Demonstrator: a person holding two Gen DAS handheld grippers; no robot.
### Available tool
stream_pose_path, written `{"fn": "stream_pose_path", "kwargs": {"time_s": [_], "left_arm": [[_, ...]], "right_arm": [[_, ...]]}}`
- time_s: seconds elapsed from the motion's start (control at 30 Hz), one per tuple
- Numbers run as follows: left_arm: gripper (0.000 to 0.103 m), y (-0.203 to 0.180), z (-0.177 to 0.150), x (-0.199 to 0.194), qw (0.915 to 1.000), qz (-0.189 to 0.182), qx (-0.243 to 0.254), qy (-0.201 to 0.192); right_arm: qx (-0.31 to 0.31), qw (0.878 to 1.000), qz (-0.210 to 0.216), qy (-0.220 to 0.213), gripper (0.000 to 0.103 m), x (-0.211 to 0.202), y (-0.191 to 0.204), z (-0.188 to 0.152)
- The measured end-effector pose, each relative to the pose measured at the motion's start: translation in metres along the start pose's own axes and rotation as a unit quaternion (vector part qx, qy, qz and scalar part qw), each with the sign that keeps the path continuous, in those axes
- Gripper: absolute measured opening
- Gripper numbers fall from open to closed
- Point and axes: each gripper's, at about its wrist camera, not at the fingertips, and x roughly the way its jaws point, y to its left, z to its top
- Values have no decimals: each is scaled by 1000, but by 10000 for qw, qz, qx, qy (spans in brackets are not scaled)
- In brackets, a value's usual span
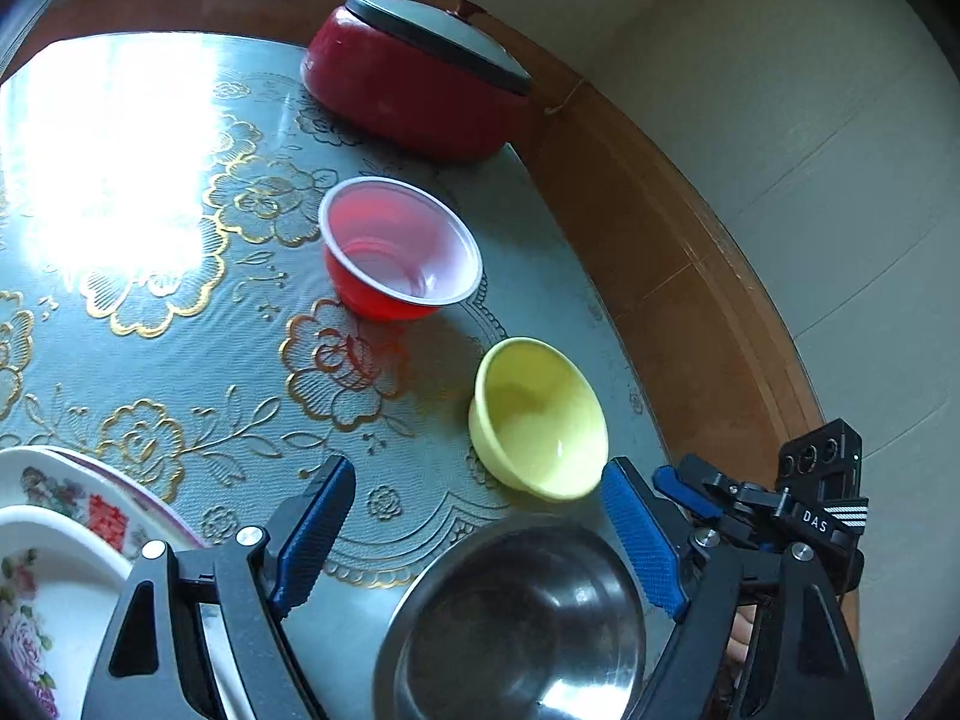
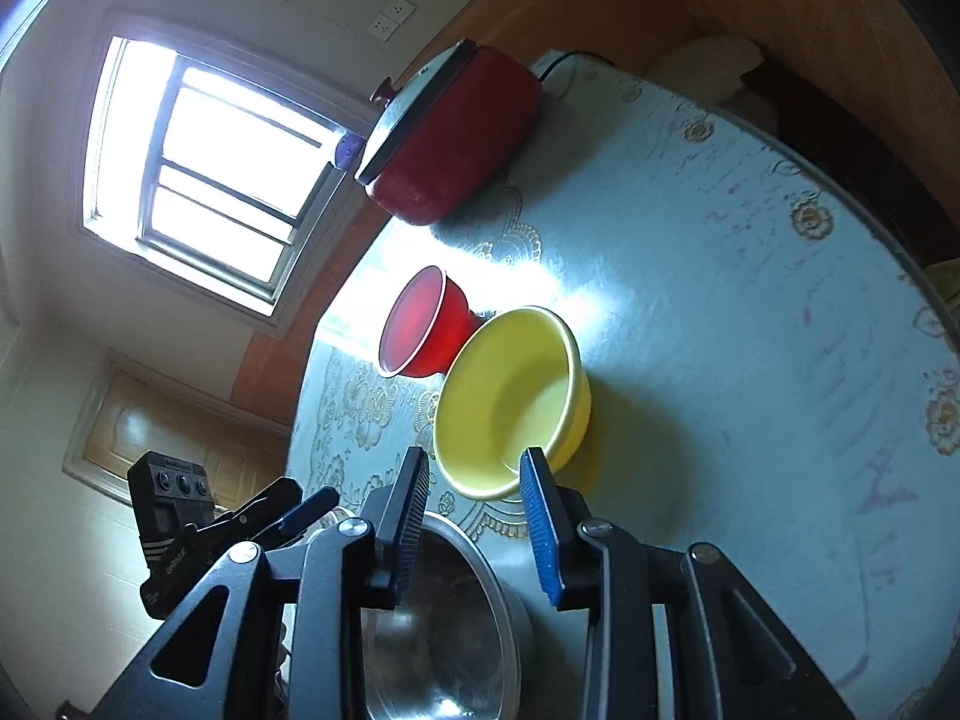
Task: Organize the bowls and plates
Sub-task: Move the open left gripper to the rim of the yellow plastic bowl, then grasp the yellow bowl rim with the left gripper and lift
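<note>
A steel bowl point(image 1: 516, 618) sits on the table just below my open left gripper point(image 1: 480, 540), between its blue pads. A yellow bowl point(image 1: 540, 420) stands beyond it, and a red plastic bowl point(image 1: 399, 249) farther back. Flowered white plates point(image 1: 54, 546) lie at the lower left. In the right wrist view my right gripper point(image 2: 477, 516) is open, its tips at the near rim of the yellow bowl point(image 2: 510, 402), with the steel bowl point(image 2: 444, 630) under it and the red bowl point(image 2: 423, 324) behind. The right gripper also shows in the left wrist view point(image 1: 780, 504).
A red lidded cooker point(image 1: 414, 84) stands at the table's far edge, also in the right wrist view point(image 2: 456, 138). The round table point(image 1: 180, 330) has a floral cover; its edge point(image 1: 600, 300) runs close by the bowls on the right. A wall lies beyond.
</note>
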Motion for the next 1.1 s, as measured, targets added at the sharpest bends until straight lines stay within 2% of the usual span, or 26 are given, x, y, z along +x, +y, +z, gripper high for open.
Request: {"fn": "stream_pose_path", "kwargs": {"time_s": [0.2, 0.4, 0.57, 0.67, 0.73, 0.77, 0.87, 1.0, 1.1], "left_arm": [[88, -11, 16, 35, 9977, -100, 82, 658], [88, -13, 32, 58, 9964, -244, -45, 812], [85, -11, 40, 78, 9929, -301, -160, 1141], [74, -10, 43, 87, 9919, -237, -186, 1232], [60, -8, 45, 92, 9914, -235, -231, 1269], [57, -7, 46, 95, 9911, -231, -279, 1280], [54, -7, 47, 100, 9911, -232, -371, 1257], [46, -10, 49, 102, 9925, -220, -260, 1176], [27, -12, 50, 110, 9924, -119, -295, 1193]], "right_arm": [[286, 9992, 260, 106, 32, 14, -14, 12], [598, 9978, 302, -11, 32, 16, -33, 21], [669, 9976, 175, 23, 30, 24, -43, 22], [640, 9979, 59, 23, 30, 28, -44, 21], [619, 9981, -10, 12, 27, 30, -45, 21], [621, 9981, -35, 7, 27, 31, -46, 22], [609, 9981, -108, 2, 21, 31, -49, 23], [511, 9985, -208, 42, 16, 36, -49, 24], [465, 9981, -385, 97, 10, 43, -49, 24]]}}
